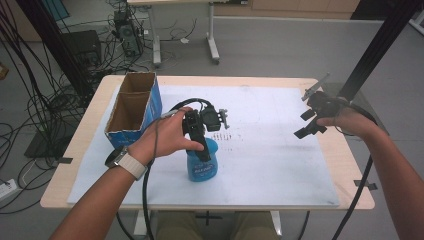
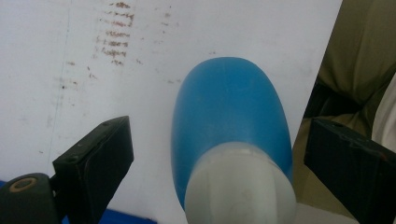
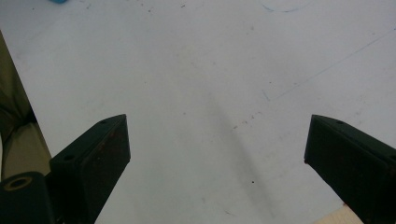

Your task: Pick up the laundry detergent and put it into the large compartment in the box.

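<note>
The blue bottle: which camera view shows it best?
The left gripper view shows the blue bottle best: close, from above, with its white cap between the open jaws. In the high view the left hand and left gripper partly cover it.

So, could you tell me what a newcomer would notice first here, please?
The blue bottle stands upright near the front of the white mat, with the left gripper poised over it, jaws open either side of its white cap. Behind it, at the mat's left edge, sits an open cardboard box.
</note>
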A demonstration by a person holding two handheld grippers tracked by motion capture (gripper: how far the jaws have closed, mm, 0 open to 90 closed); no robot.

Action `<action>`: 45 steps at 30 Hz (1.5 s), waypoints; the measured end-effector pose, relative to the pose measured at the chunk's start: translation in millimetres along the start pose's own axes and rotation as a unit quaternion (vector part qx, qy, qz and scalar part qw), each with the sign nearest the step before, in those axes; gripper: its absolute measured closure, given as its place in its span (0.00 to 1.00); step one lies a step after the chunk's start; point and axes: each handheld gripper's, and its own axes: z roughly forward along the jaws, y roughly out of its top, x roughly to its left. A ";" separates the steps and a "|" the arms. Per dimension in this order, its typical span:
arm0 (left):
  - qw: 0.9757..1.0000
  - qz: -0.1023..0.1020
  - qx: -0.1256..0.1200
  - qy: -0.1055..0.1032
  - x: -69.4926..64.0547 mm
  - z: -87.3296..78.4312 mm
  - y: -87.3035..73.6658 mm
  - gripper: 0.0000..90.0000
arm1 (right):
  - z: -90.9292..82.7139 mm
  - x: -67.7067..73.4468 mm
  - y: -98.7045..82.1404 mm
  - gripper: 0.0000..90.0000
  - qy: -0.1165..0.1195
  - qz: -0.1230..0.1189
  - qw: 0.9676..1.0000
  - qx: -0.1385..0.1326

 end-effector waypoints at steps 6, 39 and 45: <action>1.000 0.000 -0.001 0.000 -0.6 0.2 0.4 0.09 | -1.0 0.1 -0.1 0.07 -0.001 -0.002 1.000 -0.002; 1.000 0.004 0.001 -0.002 -0.2 0.6 1.6 0.10 | -3.4 -0.8 -1.5 0.07 -0.002 0.000 1.000 -0.003; 1.000 0.001 0.000 -0.003 0.4 0.4 1.2 0.10 | -3.0 -0.8 -2.3 0.07 -0.004 -0.001 1.000 -0.007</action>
